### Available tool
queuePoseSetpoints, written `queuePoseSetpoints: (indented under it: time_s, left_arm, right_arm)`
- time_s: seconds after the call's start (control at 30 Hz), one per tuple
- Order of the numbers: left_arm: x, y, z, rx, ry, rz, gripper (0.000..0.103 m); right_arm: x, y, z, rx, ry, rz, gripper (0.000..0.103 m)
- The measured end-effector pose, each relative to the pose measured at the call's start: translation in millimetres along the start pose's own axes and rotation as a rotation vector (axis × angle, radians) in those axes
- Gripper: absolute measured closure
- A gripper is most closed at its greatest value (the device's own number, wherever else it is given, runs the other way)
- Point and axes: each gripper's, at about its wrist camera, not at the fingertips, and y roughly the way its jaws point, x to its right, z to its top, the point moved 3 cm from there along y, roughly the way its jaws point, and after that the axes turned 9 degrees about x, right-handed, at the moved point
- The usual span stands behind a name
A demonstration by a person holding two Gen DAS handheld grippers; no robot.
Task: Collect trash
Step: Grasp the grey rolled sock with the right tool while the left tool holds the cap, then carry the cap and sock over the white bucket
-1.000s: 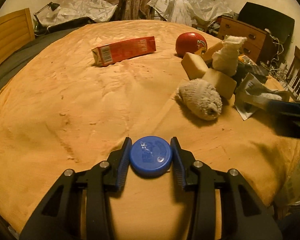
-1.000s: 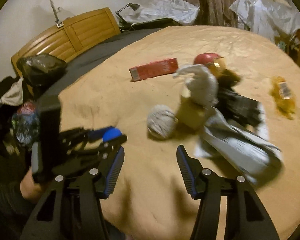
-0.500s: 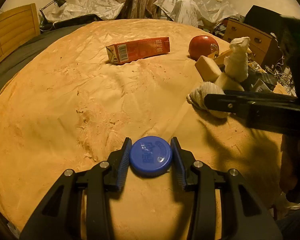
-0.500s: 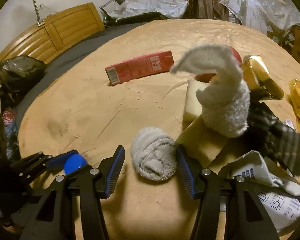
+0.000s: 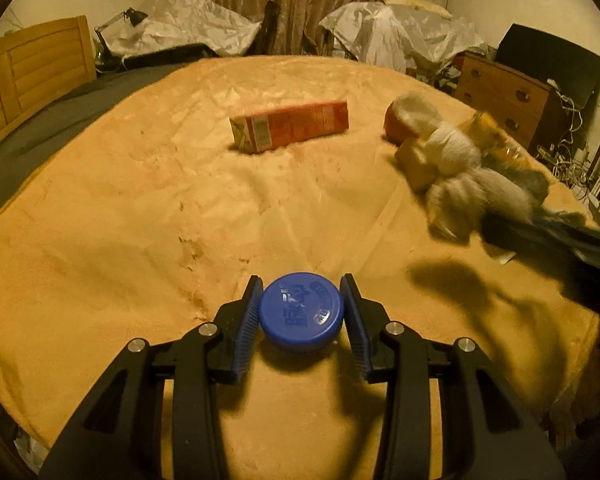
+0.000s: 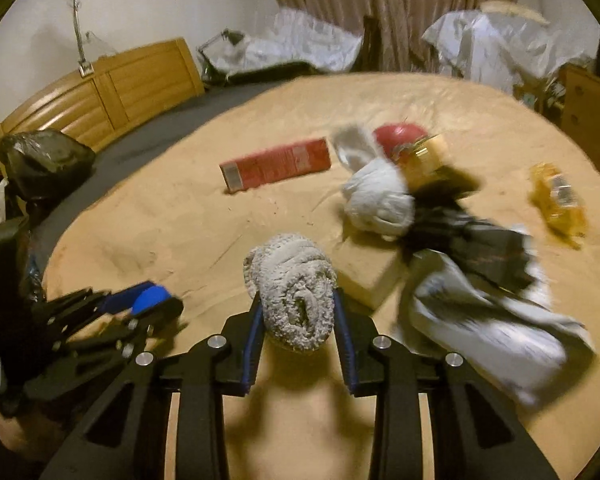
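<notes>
Up close in the left wrist view, the left gripper [image 5: 301,316] is clamped on a blue bottle cap [image 5: 301,311] whose raised lettering is unreadable; a red carton [image 5: 289,126] with a barcode lies well beyond on the tan blanket [image 5: 120,220].

From the right wrist, the right gripper [image 6: 298,312] is closing, its pads against a rolled grey sock [image 6: 294,290].

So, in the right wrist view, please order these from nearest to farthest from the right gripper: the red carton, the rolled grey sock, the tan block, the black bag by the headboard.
1. rolled grey sock: between the closing jaws of the right gripper.
2. tan block: just right of the sock.
3. red carton: farther up the blanket, lying flat.
4. black bag: far left, by the headboard.
</notes>
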Motion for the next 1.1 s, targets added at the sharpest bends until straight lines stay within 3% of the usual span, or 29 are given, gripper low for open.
queuePoseSetpoints:
  time_s: [0.1, 0.37, 0.57, 0.73, 1.1]
  left_arm:
    - [11.2, -20.5, 11.8, 0.048, 0.007, -0.007, 0.065]
    - [74.6, -89.2, 41.2, 0.204, 0.061, -0.117, 0.065]
    - [109.2, -129.4, 48.8, 0.321, 0.086, -0.146, 0.065]
    - [125.0, -148.4, 48.6, 0.39, 0.113, -0.132, 0.064]
    - [130.4, -162.2, 48.0, 0.418, 0.119, -0.134, 0.064]
  right_arm:
    - [2.3, -40.4, -5.7, 0.054, 0.006, -0.046, 0.07]
    - [18.8, -155.0, -12.6, 0.227, 0.017, -0.223, 0.069]
    - [16.2, -214.4, -9.8, 0.354, -0.019, -0.303, 0.069]
    - [16.6, -243.0, -10.4, 0.421, -0.002, -0.318, 0.069]
    - [14.9, -270.3, -16.2, 0.453, 0.01, -0.323, 0.069]
